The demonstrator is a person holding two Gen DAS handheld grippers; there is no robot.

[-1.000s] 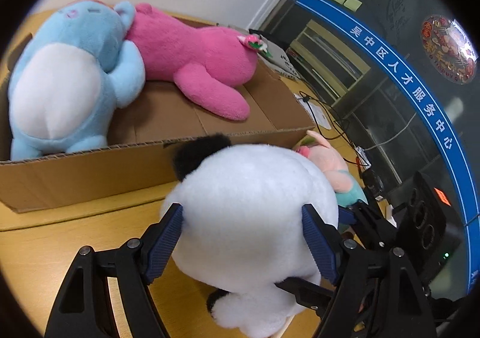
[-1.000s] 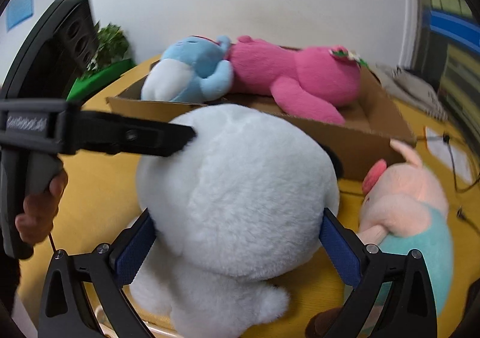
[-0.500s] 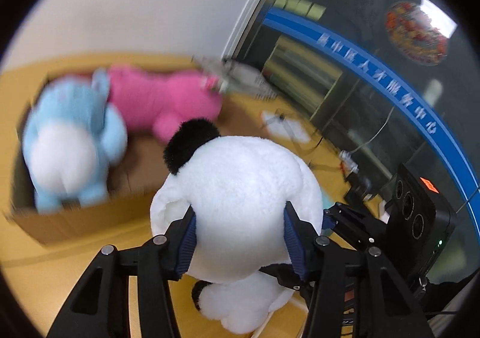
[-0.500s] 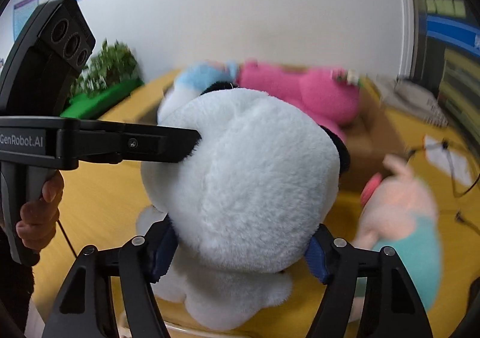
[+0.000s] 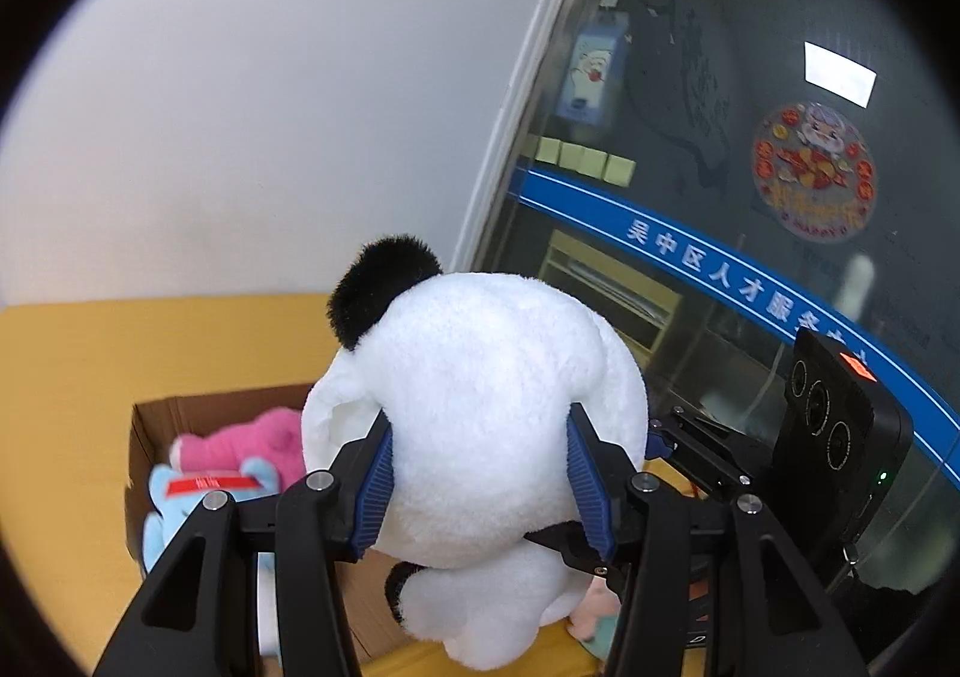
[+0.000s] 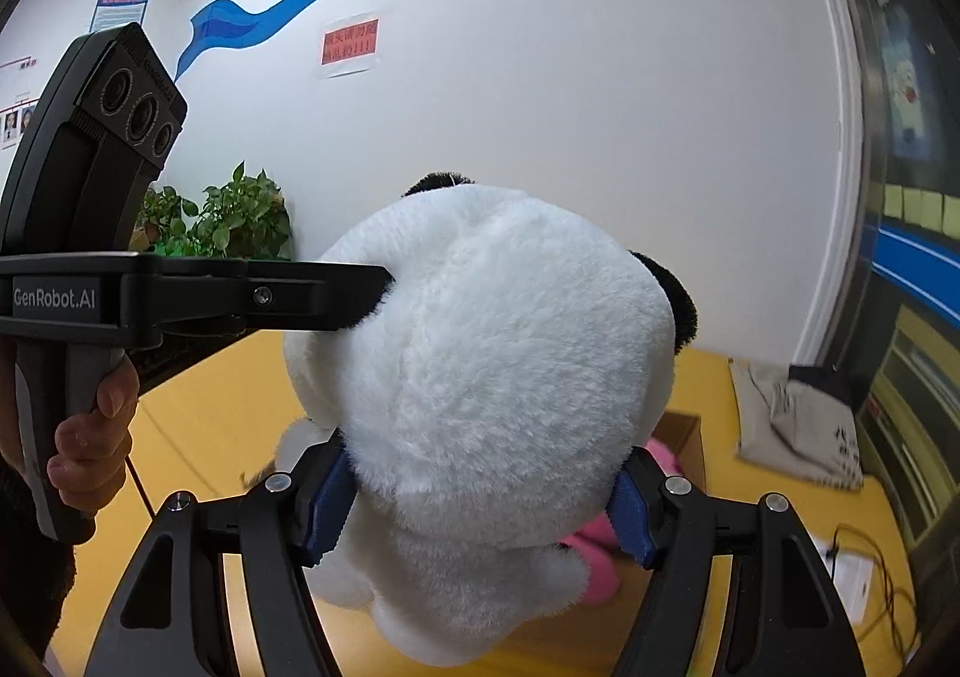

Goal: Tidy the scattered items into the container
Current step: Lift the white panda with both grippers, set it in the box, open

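Note:
A big white panda plush with black ears hangs in the air above the yellow table. Both grippers hold it. My left gripper is shut on its round head, the blue pads sunk into the fur. My right gripper is shut on the same panda plush from another side. In the right wrist view one of the left gripper's fingers presses into the fur. Below and to the left lies the open cardboard box, holding a pink plush and a blue plush.
A pink and teal plush lies on the table under the panda. A grey cloth bag, a paper and a cable lie at the right. A potted plant stands by the wall. A person's hand grips the left handle.
Both grippers closed on the panda plush and lifted it off the table. The box and the other plush toys dropped low in both views.

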